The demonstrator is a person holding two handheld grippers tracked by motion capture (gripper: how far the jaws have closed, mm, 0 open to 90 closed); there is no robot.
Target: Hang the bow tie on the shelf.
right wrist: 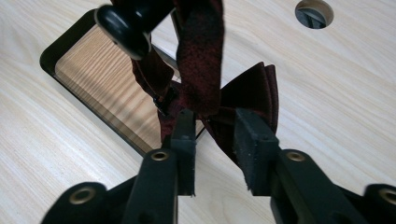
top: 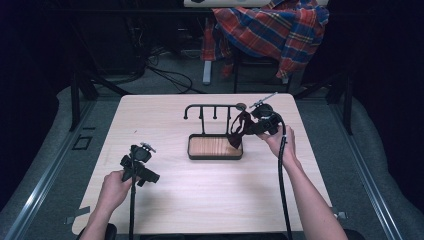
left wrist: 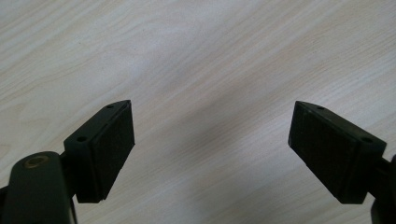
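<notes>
The dark red bow tie (right wrist: 243, 100) already hangs from the rack (top: 212, 107) near the bench's far edge. The right gripper (right wrist: 215, 140) has jaws parted, loosely flanking the tie; the left gripper (left wrist: 211, 140), jaws wide and empty, waits by the near-left corner. Only withdrawing seems left.

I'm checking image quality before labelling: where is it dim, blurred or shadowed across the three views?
High view: dim and bluish, surroundings nearly black, the table evenly lit. Left gripper view: sharp wood grain, a soft shadow between the jaws. Right gripper view: the rack's knob is close and blurred, the dark red bow tie sharper.
</notes>
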